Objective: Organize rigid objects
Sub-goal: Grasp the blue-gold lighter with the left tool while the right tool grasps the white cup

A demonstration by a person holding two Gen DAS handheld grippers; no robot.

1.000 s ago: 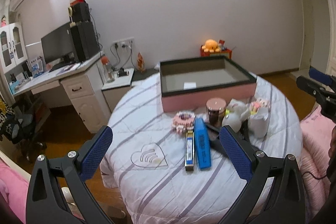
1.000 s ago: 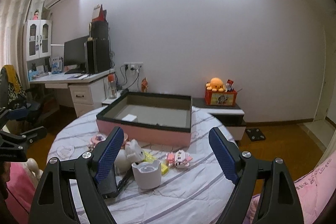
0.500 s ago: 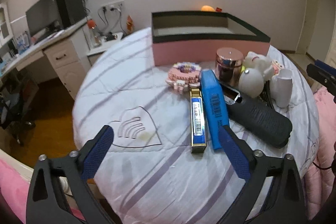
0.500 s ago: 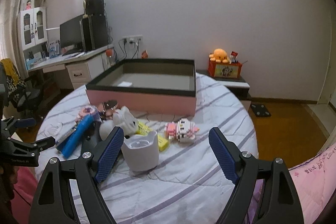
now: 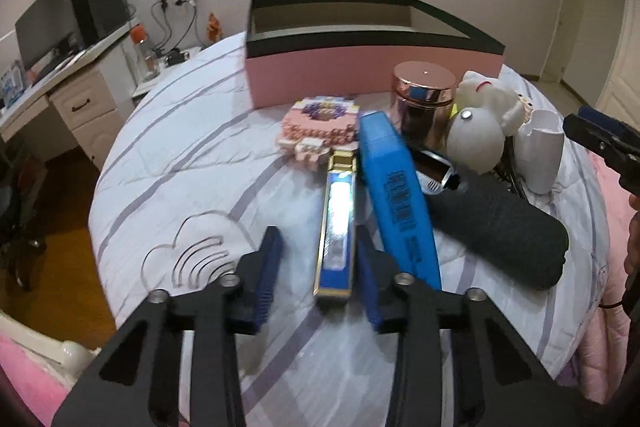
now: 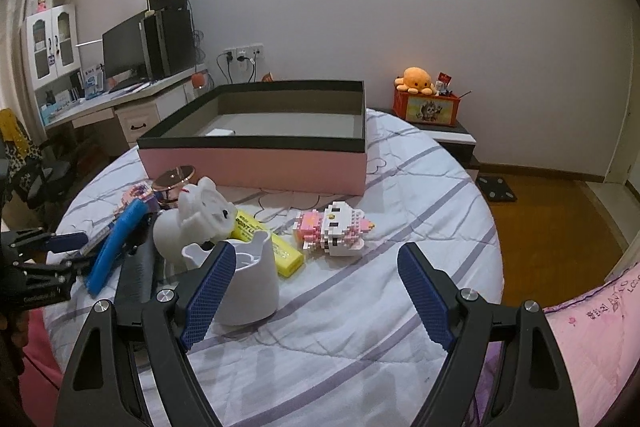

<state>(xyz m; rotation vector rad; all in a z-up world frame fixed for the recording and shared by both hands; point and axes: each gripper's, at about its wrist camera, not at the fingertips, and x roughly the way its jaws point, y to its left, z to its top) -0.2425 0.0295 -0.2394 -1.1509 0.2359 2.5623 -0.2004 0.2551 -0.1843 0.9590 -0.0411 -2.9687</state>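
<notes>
Gold-edged and glossy blue, the slim long box (image 5: 337, 223) lies on the striped bedspread (image 5: 180, 155) just beside a blue case (image 5: 394, 195). The left gripper (image 5: 318, 263) is closing, the box's near end between its jaws, left pad still apart. The right gripper (image 6: 320, 301) gapes wide, empty, near a white cup (image 6: 250, 283).

Each tool is built of black triangular-cut arms joined by silver screws, with ribbed blue pads fitted: the left tool (image 5: 316, 267) and the right tool (image 6: 316, 295).
</notes>
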